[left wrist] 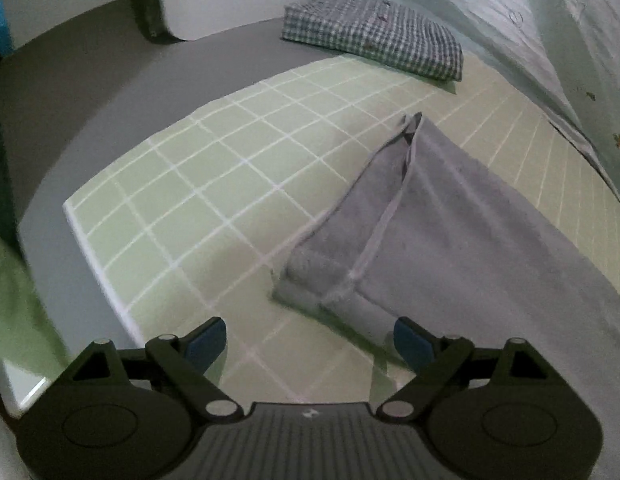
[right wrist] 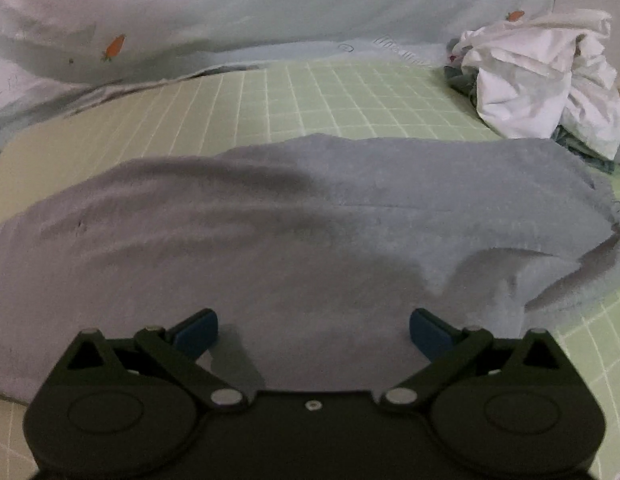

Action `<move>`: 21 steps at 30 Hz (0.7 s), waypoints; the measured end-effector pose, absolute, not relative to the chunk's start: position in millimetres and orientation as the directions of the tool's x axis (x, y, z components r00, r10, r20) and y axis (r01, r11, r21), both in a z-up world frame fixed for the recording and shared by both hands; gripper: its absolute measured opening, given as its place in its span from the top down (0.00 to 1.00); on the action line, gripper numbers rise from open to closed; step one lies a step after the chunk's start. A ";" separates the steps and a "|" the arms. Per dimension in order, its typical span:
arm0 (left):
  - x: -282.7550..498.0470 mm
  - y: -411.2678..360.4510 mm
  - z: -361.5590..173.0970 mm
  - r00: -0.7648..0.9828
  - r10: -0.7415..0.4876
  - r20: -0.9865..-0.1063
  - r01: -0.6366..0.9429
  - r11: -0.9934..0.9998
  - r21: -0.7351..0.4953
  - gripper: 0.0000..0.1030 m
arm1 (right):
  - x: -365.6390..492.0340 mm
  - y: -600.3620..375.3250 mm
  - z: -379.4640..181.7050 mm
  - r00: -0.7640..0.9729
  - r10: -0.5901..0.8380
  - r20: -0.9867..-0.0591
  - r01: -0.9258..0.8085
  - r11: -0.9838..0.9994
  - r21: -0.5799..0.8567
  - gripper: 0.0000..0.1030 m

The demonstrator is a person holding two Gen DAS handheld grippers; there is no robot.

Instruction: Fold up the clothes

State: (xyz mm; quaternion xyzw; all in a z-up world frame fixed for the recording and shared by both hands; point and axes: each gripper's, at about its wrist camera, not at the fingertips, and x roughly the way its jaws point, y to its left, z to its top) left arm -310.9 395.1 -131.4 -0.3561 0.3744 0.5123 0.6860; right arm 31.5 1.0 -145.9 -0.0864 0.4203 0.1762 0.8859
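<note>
Grey terry-like fabric is the work item: a grey garment [left wrist: 462, 240] lies flat on the green gridded mat [left wrist: 214, 168], partly folded, with one seamed edge turned over toward the mat's left side. Far left and to the rear, a checked shirt [left wrist: 374, 36] sits folded at the mat's far corner; that item appears complete. The left gripper [left wrist: 310, 338] hangs above the garment's near-left corner, jaws spread wide, nothing between the blue pads. In the right wrist view the same grey garment [right wrist: 294, 224] spans the mat [right wrist: 350, 92], its right end loosely rumpled, so at least one further fold appears outstanding. The right gripper [right wrist: 314, 330] stands over it at full spread, gripping nothing. Far right, a crumpled white garment [right wrist: 538, 76] is heaped on darker cloth, evidently unfolded. No container is visible in either view.
</note>
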 end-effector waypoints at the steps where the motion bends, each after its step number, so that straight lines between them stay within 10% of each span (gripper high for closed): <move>1: -309.5 399.9 -133.0 0.204 0.430 -0.879 -0.965 0.239 -0.106 0.12 | 27.0 3.7 -144.6 0.585 0.234 -0.777 -0.383 0.924 -0.010 0.00; 8: -292.2 405.1 -141.9 0.230 0.432 -0.872 -0.939 0.334 -0.082 0.20 | 7.7 18.3 -142.2 0.571 0.204 -0.795 -0.383 0.923 -0.039 0.00; 15: -281.8 405.9 -136.3 0.262 0.442 -0.858 -0.933 0.343 -0.109 0.86 | 12.3 14.7 -151.1 0.525 0.200 -0.827 -0.389 0.921 -0.025 0.00; 21: -261.0 395.5 -109.3 0.347 0.486 -0.802 -0.913 0.372 -0.169 0.89 | 20.3 2.7 -160.0 0.487 0.240 -0.840 -0.415 0.910 0.020 0.00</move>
